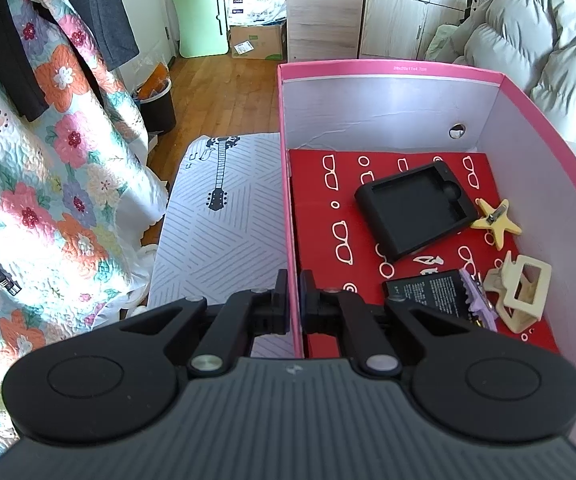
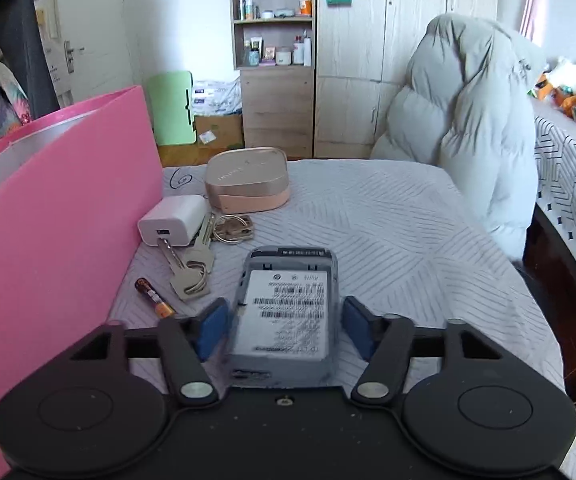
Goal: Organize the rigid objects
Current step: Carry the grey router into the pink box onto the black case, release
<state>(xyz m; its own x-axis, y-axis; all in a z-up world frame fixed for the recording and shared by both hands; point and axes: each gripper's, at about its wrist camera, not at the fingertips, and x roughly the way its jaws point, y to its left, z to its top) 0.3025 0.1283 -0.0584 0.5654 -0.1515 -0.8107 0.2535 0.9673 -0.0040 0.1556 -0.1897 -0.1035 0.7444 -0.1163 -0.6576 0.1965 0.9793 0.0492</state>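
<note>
right gripper [image 2: 284, 326] is straddling the grey device [image 2: 288, 312], jaws wide, not gripping; should close squarely. left gripper [image 1: 294, 300] is pinching the pink box [image 1: 288, 208] wall, steadying.

Patterned grey cloth surface [image 2: 388, 240] — pink box [image 2: 60, 216], charger [image 2: 174, 218], keys [image 2: 192, 264], battery [image 2: 154, 296], rose-gold case [image 2: 248, 184]

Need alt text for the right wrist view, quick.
The right gripper is open, its blue fingers flanking a grey device lying label-up on the bedcover. Beyond lie keys, a battery, a white charger and a rose-gold case, beside the pink box.
</note>
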